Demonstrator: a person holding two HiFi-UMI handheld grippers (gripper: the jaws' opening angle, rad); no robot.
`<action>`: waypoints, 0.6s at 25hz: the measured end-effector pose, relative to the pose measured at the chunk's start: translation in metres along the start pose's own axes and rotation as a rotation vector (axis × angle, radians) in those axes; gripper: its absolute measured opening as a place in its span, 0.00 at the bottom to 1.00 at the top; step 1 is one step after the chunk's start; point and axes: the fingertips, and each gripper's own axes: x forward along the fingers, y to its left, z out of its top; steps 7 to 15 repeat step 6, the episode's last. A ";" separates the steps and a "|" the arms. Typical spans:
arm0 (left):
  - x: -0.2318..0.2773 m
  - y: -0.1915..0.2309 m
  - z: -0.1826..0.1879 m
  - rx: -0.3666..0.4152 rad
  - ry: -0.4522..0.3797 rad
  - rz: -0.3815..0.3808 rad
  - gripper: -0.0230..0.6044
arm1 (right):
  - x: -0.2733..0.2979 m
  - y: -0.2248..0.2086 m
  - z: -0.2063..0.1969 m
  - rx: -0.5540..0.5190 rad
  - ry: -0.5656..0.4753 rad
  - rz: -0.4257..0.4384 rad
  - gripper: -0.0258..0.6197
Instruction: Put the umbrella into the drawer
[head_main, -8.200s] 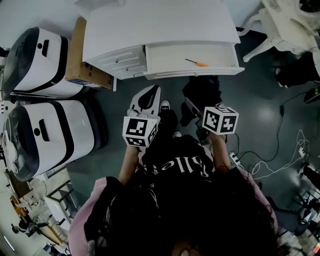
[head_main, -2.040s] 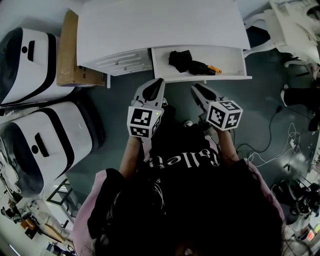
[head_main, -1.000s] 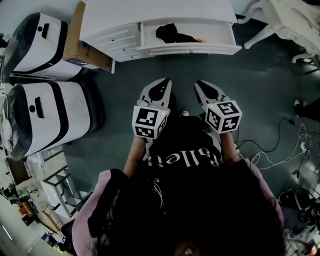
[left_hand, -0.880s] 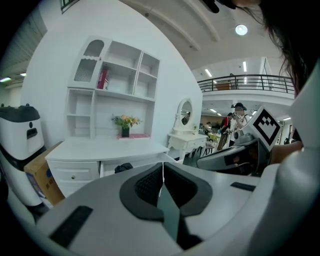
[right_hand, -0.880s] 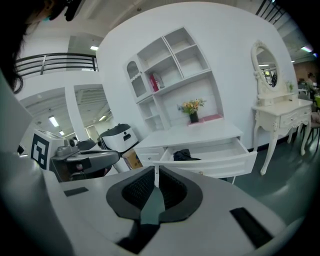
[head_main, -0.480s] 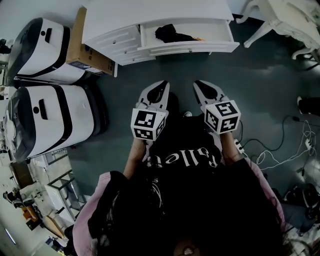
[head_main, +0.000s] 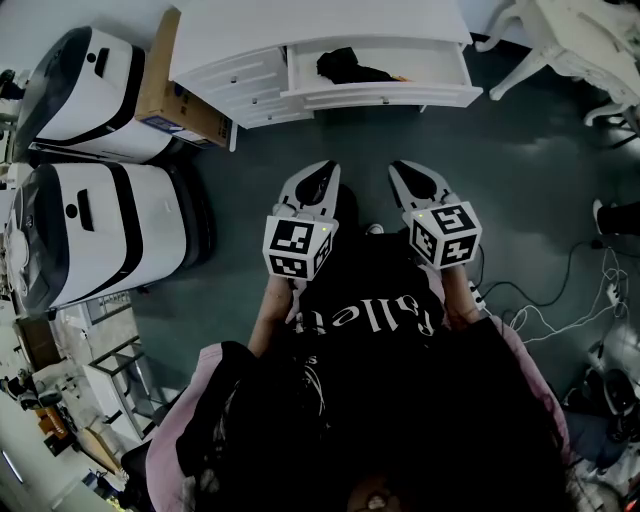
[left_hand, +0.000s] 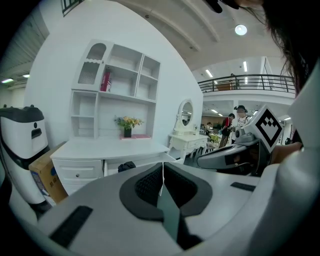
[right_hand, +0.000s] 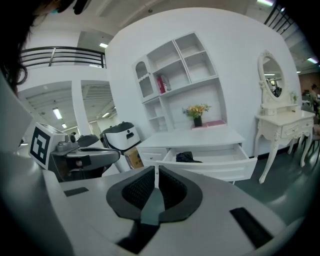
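The black folded umbrella lies inside the open white drawer of the desk at the top of the head view. It also shows in the left gripper view, umbrella, and in the right gripper view, umbrella in the drawer. My left gripper and right gripper hang side by side over the dark floor, well short of the drawer. Both are shut with nothing between the pads, as the left gripper and right gripper show in their own views.
An orange-handled tool lies beside the umbrella. Two large white-and-black machines and a cardboard box stand at the left. A white dressing table is at the upper right. Cables trail on the floor at the right.
The drawer held only the orange tool in the oldest frame; the umbrella now lies in it. Both grippers have drawn back from the drawer since two seconds ago, and stay shut.
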 end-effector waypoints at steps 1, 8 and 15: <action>-0.001 0.000 0.000 -0.003 -0.002 0.000 0.06 | 0.000 0.001 -0.001 -0.003 0.004 0.000 0.13; -0.005 0.000 -0.002 -0.004 -0.002 -0.003 0.06 | 0.002 0.007 -0.003 -0.012 0.012 0.005 0.13; -0.005 0.000 -0.002 -0.004 -0.002 -0.003 0.06 | 0.002 0.007 -0.003 -0.012 0.012 0.005 0.13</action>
